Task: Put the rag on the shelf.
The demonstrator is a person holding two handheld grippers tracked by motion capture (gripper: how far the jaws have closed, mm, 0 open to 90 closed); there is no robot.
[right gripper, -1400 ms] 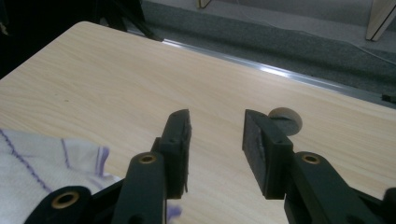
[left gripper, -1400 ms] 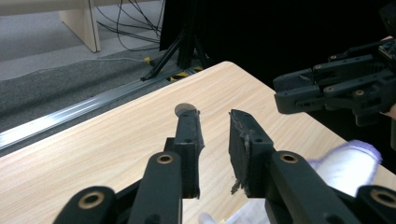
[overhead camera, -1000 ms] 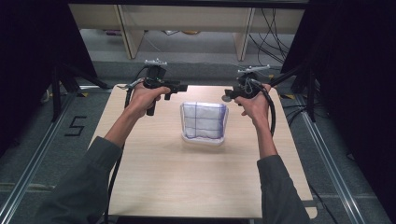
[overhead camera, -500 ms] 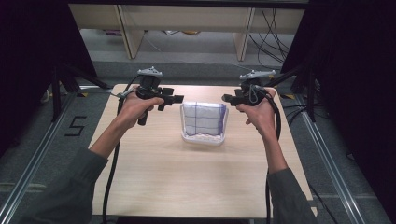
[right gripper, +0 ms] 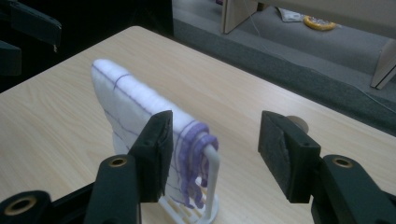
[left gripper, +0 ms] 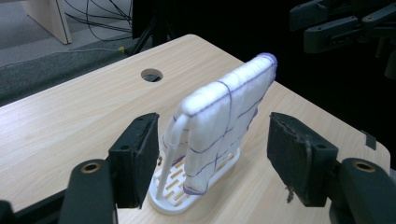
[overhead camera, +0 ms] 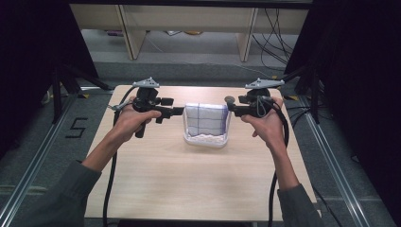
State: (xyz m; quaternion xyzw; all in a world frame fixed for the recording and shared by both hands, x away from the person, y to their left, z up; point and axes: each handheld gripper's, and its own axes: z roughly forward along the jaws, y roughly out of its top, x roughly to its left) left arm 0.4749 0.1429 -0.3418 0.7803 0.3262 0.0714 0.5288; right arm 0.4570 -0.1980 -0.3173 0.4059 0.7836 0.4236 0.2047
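A white towel with purple grid lines (overhead camera: 205, 119) hangs over a white plastic rack (overhead camera: 204, 140) in the middle of the wooden table (overhead camera: 189, 184). My left gripper (overhead camera: 181, 111) points at the towel's left end and my right gripper (overhead camera: 231, 109) at its right end. In the left gripper view the towel (left gripper: 224, 121) stands in the gap of my left gripper (left gripper: 215, 140), with no pad pressing on it. In the right gripper view the folded purple edge (right gripper: 194, 140) lies between the pads of my right gripper (right gripper: 219, 140), untouched. Both pairs of jaws have just been opening.
A round cable hole (left gripper: 152, 74) lies in the tabletop beyond the rack, and another (right gripper: 296, 122) near the right gripper. Wooden shelf legs (overhead camera: 130, 28) and cables (overhead camera: 274, 28) stand on the floor behind the table. Black curtains flank both sides.
Both grippers have come from behind the towel toward the near side, level with its two ends. Their jaws stand wider apart. The towel and rack have not moved.
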